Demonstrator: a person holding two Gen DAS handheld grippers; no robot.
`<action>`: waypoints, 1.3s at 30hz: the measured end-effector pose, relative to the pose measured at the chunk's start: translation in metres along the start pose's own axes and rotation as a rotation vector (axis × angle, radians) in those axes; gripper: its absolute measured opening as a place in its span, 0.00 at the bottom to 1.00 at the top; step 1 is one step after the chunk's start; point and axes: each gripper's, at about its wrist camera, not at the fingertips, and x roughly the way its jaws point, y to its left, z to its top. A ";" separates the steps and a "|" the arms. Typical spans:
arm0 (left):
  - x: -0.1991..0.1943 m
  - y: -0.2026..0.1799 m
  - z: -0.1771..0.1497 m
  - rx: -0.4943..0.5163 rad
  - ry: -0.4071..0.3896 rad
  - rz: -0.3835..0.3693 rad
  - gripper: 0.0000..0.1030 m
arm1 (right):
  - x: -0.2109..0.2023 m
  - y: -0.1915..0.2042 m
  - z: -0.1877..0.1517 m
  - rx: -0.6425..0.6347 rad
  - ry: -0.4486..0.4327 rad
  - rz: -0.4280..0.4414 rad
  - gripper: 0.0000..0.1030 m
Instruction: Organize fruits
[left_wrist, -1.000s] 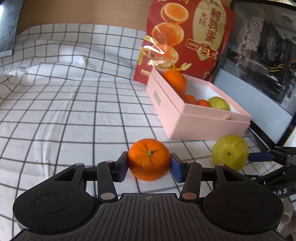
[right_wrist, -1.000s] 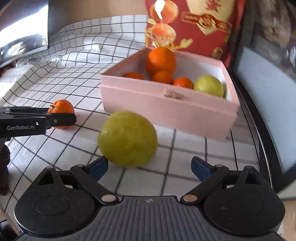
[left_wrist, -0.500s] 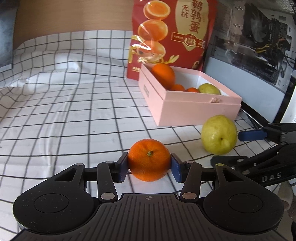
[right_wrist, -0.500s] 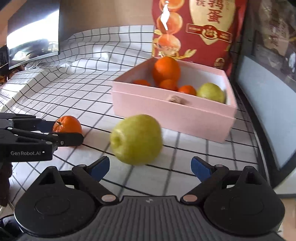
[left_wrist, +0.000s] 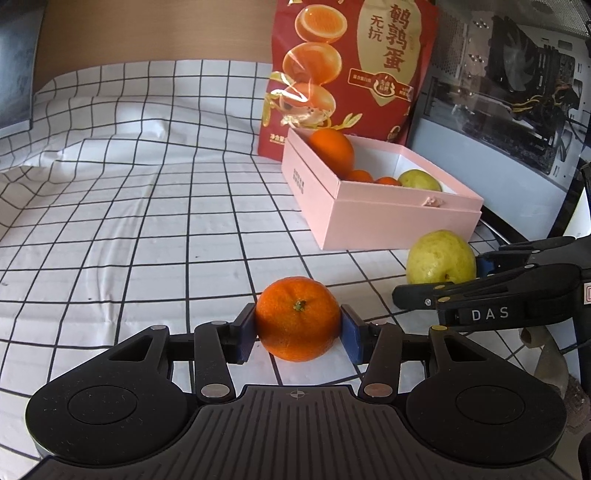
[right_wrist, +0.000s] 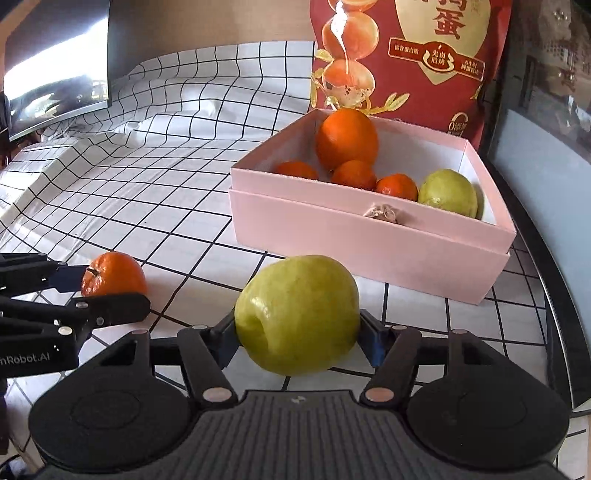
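My left gripper (left_wrist: 297, 334) is shut on a small orange tangerine (left_wrist: 297, 318), held just above the checked cloth. It also shows at the left of the right wrist view (right_wrist: 112, 274). My right gripper (right_wrist: 298, 341) is shut on a large yellow-green guava (right_wrist: 297, 314), which also shows in the left wrist view (left_wrist: 440, 257). An open pink box (right_wrist: 369, 240) stands ahead of both grippers; in the left wrist view (left_wrist: 388, 218) it is at centre right. It holds a big orange (right_wrist: 347, 138), several small tangerines and a second guava (right_wrist: 448, 192).
A tall red snack bag (left_wrist: 351, 74) stands right behind the box. A computer case with a glass side (left_wrist: 517, 103) borders the right. A dark monitor (right_wrist: 55, 66) stands at the far left. The white checked cloth (left_wrist: 147, 221) lies wrinkled to the left.
My right gripper has closed on the guava, which was loose between open jaws before. My left gripper keeps the tangerine and has drawn back a little from the box.
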 end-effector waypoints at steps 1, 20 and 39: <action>0.000 0.000 0.000 -0.001 -0.001 -0.004 0.51 | 0.000 -0.002 0.000 0.005 0.002 0.007 0.63; 0.093 -0.038 0.144 0.031 -0.003 -0.208 0.51 | -0.054 -0.068 0.186 0.154 -0.181 -0.188 0.62; 0.075 -0.034 0.125 0.053 -0.091 -0.151 0.50 | 0.067 -0.107 0.159 0.320 0.112 -0.189 0.62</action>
